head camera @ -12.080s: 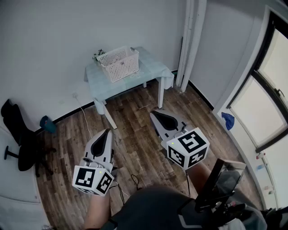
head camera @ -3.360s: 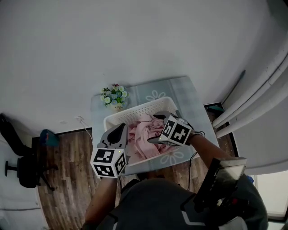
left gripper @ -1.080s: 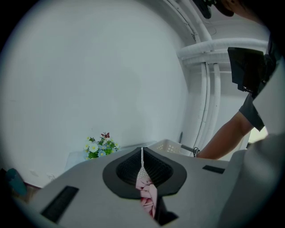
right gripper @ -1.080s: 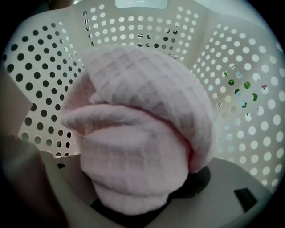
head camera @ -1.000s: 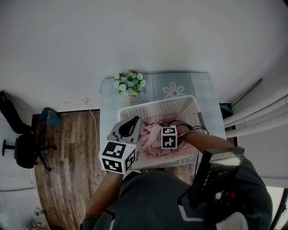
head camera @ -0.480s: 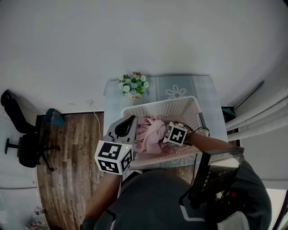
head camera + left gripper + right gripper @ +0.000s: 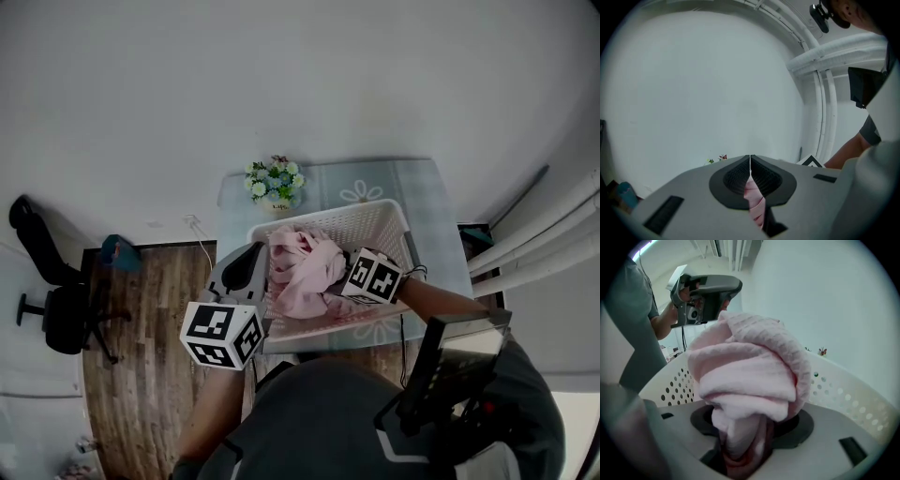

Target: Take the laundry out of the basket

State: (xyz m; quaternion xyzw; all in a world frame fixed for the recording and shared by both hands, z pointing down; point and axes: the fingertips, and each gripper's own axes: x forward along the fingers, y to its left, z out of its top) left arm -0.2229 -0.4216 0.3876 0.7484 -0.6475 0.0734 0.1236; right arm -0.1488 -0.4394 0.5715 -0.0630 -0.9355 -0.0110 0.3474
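Pale blue tabletop (image 7: 427, 192) with flower prints carries a white perforated basket (image 7: 330, 215). Nearest, at the basket's left rim, the left gripper (image 7: 750, 164) has its jaws pinched together on a thin strip of the pink laundry (image 7: 305, 265). The right gripper (image 7: 745, 446) clamps a thick bunched fold of the same cloth over the basket's middle. The cloth rises past its jaws in soft rolls. The laundry is pale pink, waffle-textured and crumpled, and it heaps up inside the basket. Beyond stand a small pot of flowers (image 7: 274, 178) and the white wall (image 7: 281, 75).
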